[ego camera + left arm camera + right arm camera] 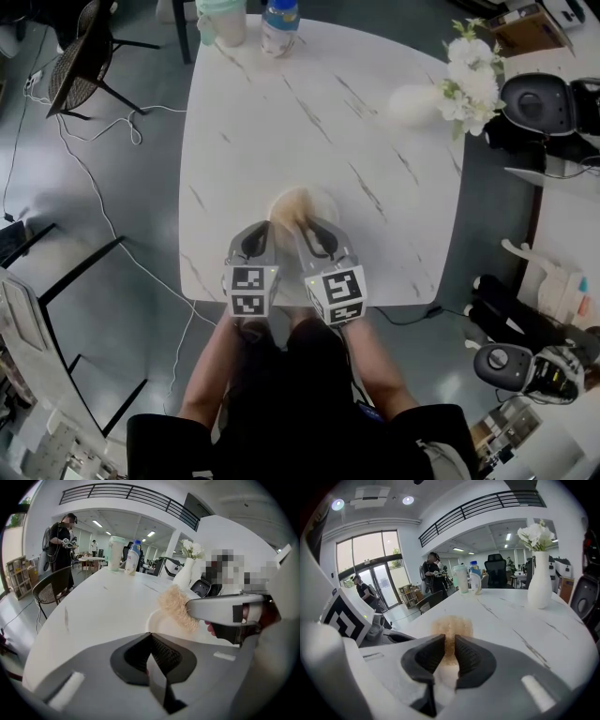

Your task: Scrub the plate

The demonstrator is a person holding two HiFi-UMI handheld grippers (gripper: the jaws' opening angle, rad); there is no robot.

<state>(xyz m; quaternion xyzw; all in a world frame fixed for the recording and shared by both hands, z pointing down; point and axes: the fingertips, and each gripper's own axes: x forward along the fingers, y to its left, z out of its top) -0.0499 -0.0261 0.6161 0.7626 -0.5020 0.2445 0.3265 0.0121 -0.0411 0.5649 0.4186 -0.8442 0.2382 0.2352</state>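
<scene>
With the left gripper [150, 637] closed on nothing, nobody is holding the plate [156, 620]. The right gripper [450, 641], pinching the scrubber [452, 625], is risking pushing it away.

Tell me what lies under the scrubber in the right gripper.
A white plate, resting on the table. Its rim shows around the scrubber held by the right gripper. The scrubber covers the plate's middle.

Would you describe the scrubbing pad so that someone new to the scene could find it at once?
On the white marble-look table, look near the person's edge, where a pale plate lies. The scrubbing pad sits over it, pinched in the right tongs; it is the only tan, fuzzy, fibrous thing there.
</scene>
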